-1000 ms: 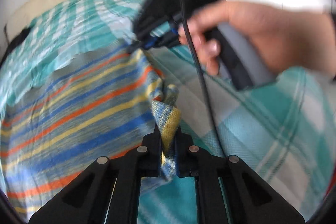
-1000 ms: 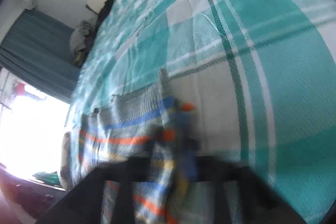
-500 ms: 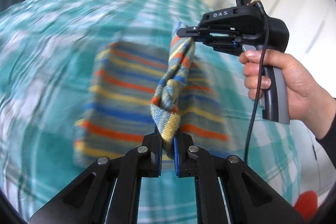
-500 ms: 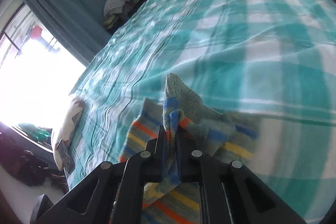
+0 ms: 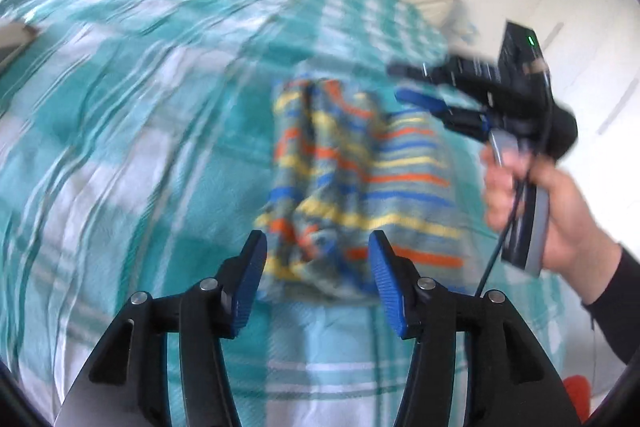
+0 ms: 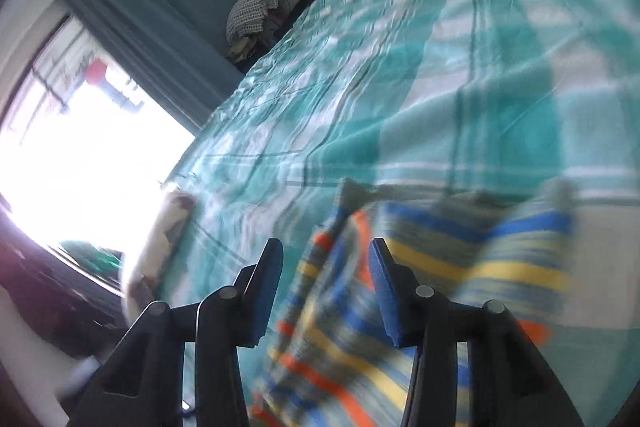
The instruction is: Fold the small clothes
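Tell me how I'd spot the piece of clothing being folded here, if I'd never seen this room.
Find the bed spread in teal and white checks that fills the room. On it, just ahead of the two open handheld grippers, lies a small knitted garment, folded over on itself. Nothing else there has its grey-green ground with thin orange, yellow and blue stripes.

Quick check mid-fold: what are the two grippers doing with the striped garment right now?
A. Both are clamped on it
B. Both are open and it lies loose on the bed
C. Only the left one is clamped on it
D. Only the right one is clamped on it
B: the left gripper and right gripper have both just been opening, their blue pads stand apart, and the striped garment lies on the checked bedcover, pinched by neither.
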A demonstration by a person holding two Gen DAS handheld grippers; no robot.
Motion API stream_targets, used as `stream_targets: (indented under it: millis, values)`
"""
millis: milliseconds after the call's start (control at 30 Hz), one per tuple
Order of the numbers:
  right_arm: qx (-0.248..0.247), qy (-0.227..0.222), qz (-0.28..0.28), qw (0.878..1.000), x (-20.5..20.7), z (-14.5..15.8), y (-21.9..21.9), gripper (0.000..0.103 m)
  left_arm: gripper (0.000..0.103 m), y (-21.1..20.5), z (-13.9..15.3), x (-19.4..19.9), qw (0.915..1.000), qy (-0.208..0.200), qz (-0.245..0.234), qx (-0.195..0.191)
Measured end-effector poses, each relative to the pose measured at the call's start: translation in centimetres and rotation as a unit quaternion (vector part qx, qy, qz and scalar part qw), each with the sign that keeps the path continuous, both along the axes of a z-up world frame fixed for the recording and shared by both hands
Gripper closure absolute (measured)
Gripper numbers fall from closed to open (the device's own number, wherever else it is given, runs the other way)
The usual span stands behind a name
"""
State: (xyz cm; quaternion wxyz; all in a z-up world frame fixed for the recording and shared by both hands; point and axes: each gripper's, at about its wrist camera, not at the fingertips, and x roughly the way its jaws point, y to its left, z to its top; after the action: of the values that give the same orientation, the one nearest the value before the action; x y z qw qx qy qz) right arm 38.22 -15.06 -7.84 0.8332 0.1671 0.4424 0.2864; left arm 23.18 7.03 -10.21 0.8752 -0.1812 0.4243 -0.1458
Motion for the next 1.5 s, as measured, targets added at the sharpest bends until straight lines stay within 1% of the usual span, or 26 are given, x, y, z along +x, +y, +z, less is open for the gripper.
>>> stream_targets:
  millis: [133,200,267,333,367,400,567,633,700,767,800,833,867,900,933,1067,1133,1200,1233,1267,1300,1367,1400,1433,1467,1500]
  values:
    - [-0.089,-0.045,0.028,0.995,-5.2,1.6,-2.4,0.058,0.047,-1.9,0.3,4.5,0.998,-0.008,-0.055,0.032]
    - [-0.098,-0.043,0.034,0.994,-7.9,1.5,-3.4,0.058,0.047,-2.4,-0.5,7.3,0.9965,0.014,-0.066,0.049]
    - [-0.104,-0.043,0.039,0.993,-10.4,1.3,-4.5,0.058,0.049,-2.6,-1.8,10.2,0.9942,0.055,-0.083,0.04]
    - [-0.112,-0.046,0.04,0.992,-11.3,1.3,-5.1,0.058,0.06,-2.9,-2.7,11.5,0.992,0.08,-0.089,0.039]
    - [-0.11,-0.043,0.042,0.992,-11.5,1.3,-5.1,0.058,0.086,-3.1,-3.0,11.6,0.9912,0.086,-0.091,0.043]
    - [-0.109,-0.042,0.042,0.992,-11.2,1.2,-4.9,0.058,0.094,-3.1,-3.1,11.6,0.9911,0.088,-0.088,0.046]
    - [-0.121,-0.021,0.037,0.992,-6.0,2.7,-1.3,0.058,0.092,-2.2,-2.2,8.7,0.996,0.056,-0.047,0.05]
    - [-0.122,0.015,0.046,0.991,-2.9,2.3,1.3,0.055,0.086,-2.1,-2.4,7.9,0.9955,0.062,-0.051,0.05]
    - [-0.137,0.054,0.051,0.988,0.2,1.1,4.6,0.055,0.066,-2.2,-2.5,6.8,0.9945,0.061,-0.065,0.054]
    - [-0.166,0.078,0.055,0.982,1.8,-0.2,7.2,0.053,0.061,-2.5,-2.4,6.0,0.9932,0.053,-0.078,0.069]
    - [-0.201,0.106,0.064,0.972,2.8,-1.5,8.9,0.054,0.063,-2.9,-2.5,6.1,0.9921,0.052,-0.083,0.077]
    - [-0.235,0.129,0.064,0.961,3.3,-2.9,9.9,0.059,0.066,-3.2,-2.6,6.1,0.991,0.052,-0.089,0.086]
    - [-0.256,0.142,0.06,0.954,3.5,-3.9,10.4,0.068,0.089,-3.3,-2.7,6.1,0.99,0.053,-0.089,0.096]
    - [-0.276,0.14,0.057,0.949,3.5,-4.6,10.9,0.092,0.093,-3.1,-2.7,6.0,0.9901,0.055,-0.086,0.096]
    - [-0.285,0.128,0.052,0.949,3.4,-4.5,10.9,0.097,0.093,-2.6,-2.6,5.9,0.9918,0.05,-0.081,0.085]
    - [-0.185,0.065,0.028,0.98,1.9,-0.5,9.5,0.098,0.094,-0.2,-1.4,5.0,0.9975,0.029,-0.044,0.046]
    - [-0.16,0.043,0.045,0.985,1.6,0.0,10.0,0.098,0.09,0.2,-1.8,5.0,0.9973,0.037,-0.036,0.053]
    - [-0.149,0.069,0.072,0.984,2.1,-2.1,11.2,0.086,0.067,0.5,-3.4,5.5,0.995,0.071,-0.027,0.064]
    - [-0.148,0.084,0.083,0.982,2.3,-3.4,11.6,0.07,0.062,0.6,-3.8,5.5,0.9945,0.078,-0.024,0.066]
    - [-0.146,0.095,0.09,0.981,2.2,-4.5,11.7,0.067,0.061,0.9,-3.8,5.3,0.9947,0.078,-0.022,0.063]
    - [-0.134,0.086,0.087,0.983,1.8,-4.6,11.3,0.067,0.054,1.3,-3.3,4.8,0.9953,0.074,-0.021,0.059]
    - [-0.111,0.056,0.067,0.99,0.5,-3.0,9.7,0.066,0.038,1.7,-2.2,3.7,0.9964,0.056,-0.019,0.06]
    - [-0.104,0.041,0.06,0.992,-0.1,-2.0,8.8,0.063,0.035,1.7,-2.0,3.4,0.9966,0.05,-0.022,0.063]
    - [-0.105,0.018,0.055,0.993,-1.4,-0.6,7.7,0.062,0.036,1.6,-1.8,3.1,0.9962,0.046,-0.027,0.068]
    - [-0.113,-0.003,0.055,0.992,-2.8,0.5,6.8,0.062,0.043,1.3,-2.0,2.9,0.995,0.048,-0.035,0.081]
    - [-0.124,-0.027,0.06,0.99,-5.0,1.8,5.5,0.062,0.072,1.0,-2.4,2.7,0.9924,0.055,-0.043,0.102]
